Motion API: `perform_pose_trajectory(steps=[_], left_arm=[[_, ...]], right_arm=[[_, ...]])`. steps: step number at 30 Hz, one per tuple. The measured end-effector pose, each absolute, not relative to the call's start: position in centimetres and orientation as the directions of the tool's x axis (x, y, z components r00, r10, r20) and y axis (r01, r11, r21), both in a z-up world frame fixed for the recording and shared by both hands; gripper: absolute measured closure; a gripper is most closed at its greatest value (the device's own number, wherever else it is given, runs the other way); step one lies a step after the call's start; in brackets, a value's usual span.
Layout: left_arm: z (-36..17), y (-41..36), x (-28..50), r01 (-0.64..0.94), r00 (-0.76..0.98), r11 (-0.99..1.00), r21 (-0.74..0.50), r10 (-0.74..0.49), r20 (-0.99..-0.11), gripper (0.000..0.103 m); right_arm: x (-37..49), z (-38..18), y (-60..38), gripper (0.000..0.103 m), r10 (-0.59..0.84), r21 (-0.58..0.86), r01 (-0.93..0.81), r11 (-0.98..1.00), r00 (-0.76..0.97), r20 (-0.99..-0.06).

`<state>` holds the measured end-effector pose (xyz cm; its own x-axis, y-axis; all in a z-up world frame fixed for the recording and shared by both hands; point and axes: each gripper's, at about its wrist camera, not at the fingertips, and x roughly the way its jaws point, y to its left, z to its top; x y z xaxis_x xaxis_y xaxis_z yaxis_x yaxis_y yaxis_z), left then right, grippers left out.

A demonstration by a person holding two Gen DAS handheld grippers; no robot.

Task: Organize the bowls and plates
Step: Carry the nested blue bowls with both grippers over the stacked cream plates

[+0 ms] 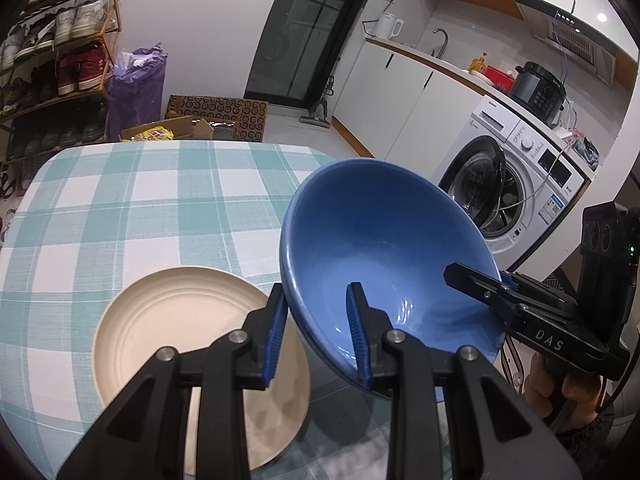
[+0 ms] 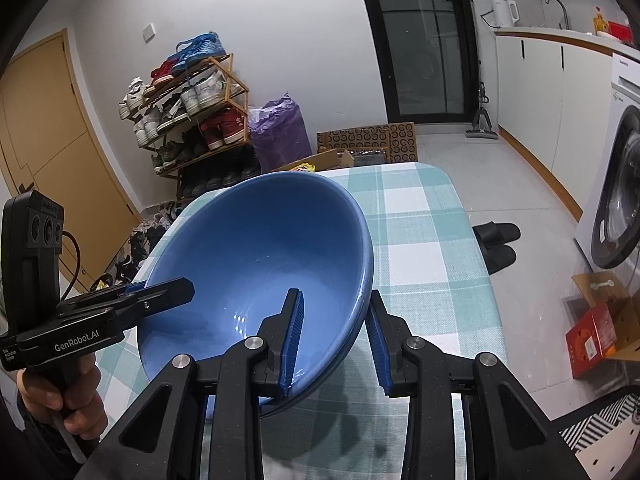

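Both jaws are clenched on opposite rims of the blue bowl point(image 1: 384, 256), the left gripper point(image 1: 318, 336) and the right gripper point(image 2: 334, 344) each with one pad inside it. The bowl hangs tilted above the table point(image 1: 120, 200); the cream plate point(image 1: 160, 320) lies lower left of it in the left view. Readable writing: "DAS", "GenRobot.AI".
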<state>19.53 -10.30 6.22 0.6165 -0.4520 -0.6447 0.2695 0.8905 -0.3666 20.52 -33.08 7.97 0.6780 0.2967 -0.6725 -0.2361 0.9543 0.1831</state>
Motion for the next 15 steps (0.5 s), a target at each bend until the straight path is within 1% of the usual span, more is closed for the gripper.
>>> perform_pose_trajectory(steps=[15], left_arm=[[7.0, -5.0, 17.9, 0.2, 0.669, 0.912, -0.359, -0.395, -0.63, 0.075]], right_arm=[[20.8, 8.9, -27.2, 0.07, 0.339, 0.173, -0.304, 0.937, 0.664, -0.667]])
